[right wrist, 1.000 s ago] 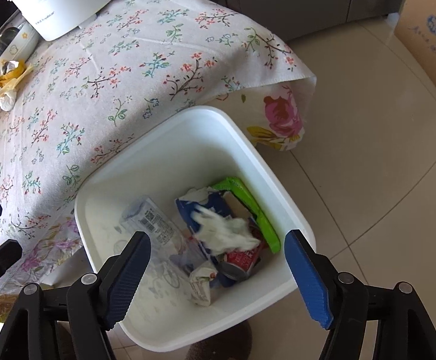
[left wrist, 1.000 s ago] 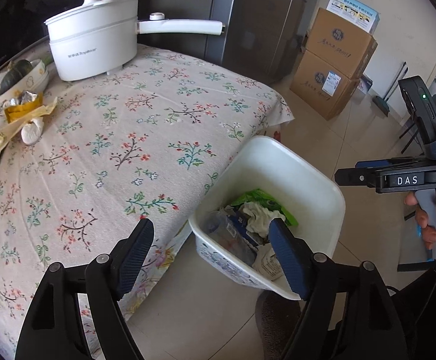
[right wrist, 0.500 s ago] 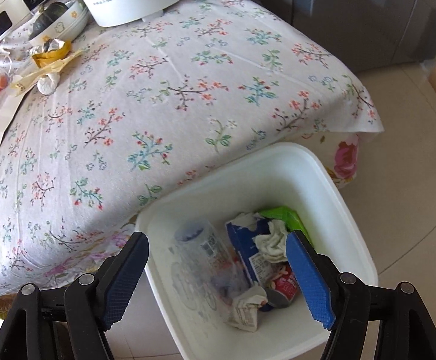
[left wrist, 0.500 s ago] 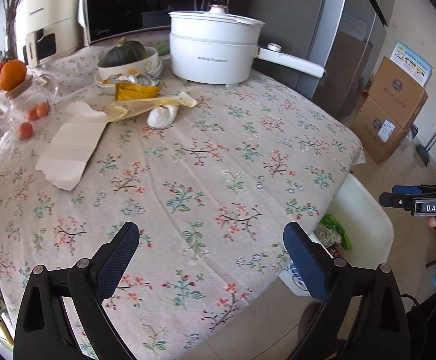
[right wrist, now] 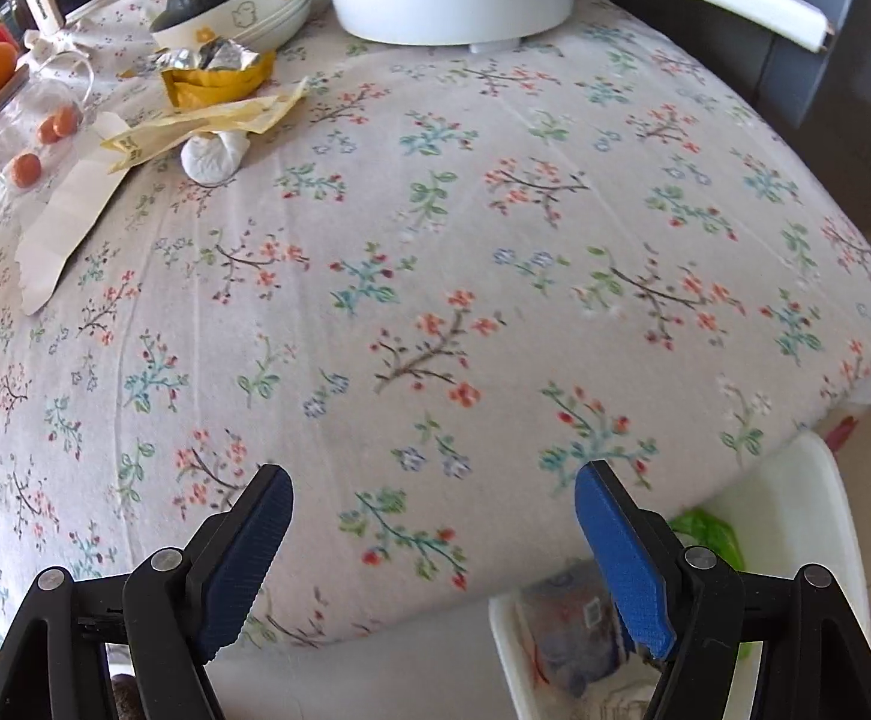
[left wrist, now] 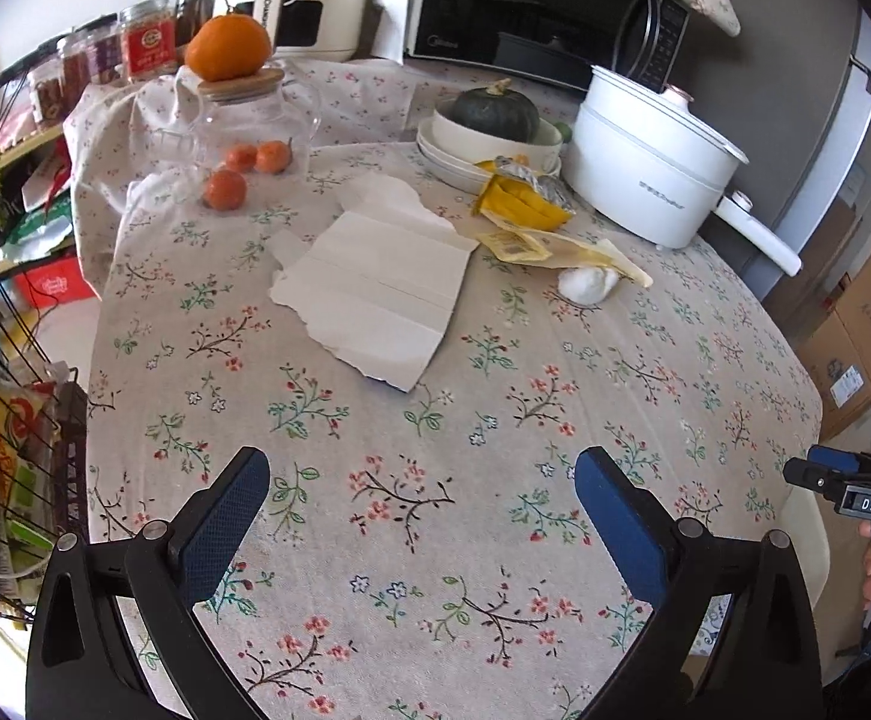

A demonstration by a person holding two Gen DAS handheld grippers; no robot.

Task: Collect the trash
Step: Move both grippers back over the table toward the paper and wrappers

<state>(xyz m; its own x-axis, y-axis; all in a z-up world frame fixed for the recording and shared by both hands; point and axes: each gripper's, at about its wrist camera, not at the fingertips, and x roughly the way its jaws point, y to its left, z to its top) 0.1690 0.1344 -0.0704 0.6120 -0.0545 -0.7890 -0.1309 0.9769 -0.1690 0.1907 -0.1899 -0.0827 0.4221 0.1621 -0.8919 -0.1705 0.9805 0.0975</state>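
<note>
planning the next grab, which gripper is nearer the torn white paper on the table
Left. The left gripper hangs over the cloth just short of the torn white paper. The right gripper is by the table edge above the bin, the paper far off.

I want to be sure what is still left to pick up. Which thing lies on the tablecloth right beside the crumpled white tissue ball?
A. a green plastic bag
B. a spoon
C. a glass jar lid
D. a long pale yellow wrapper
D: the long pale yellow wrapper lies against the crumpled white tissue ball on the tablecloth; green plastic shows only down in the white bin beside the table.
</note>
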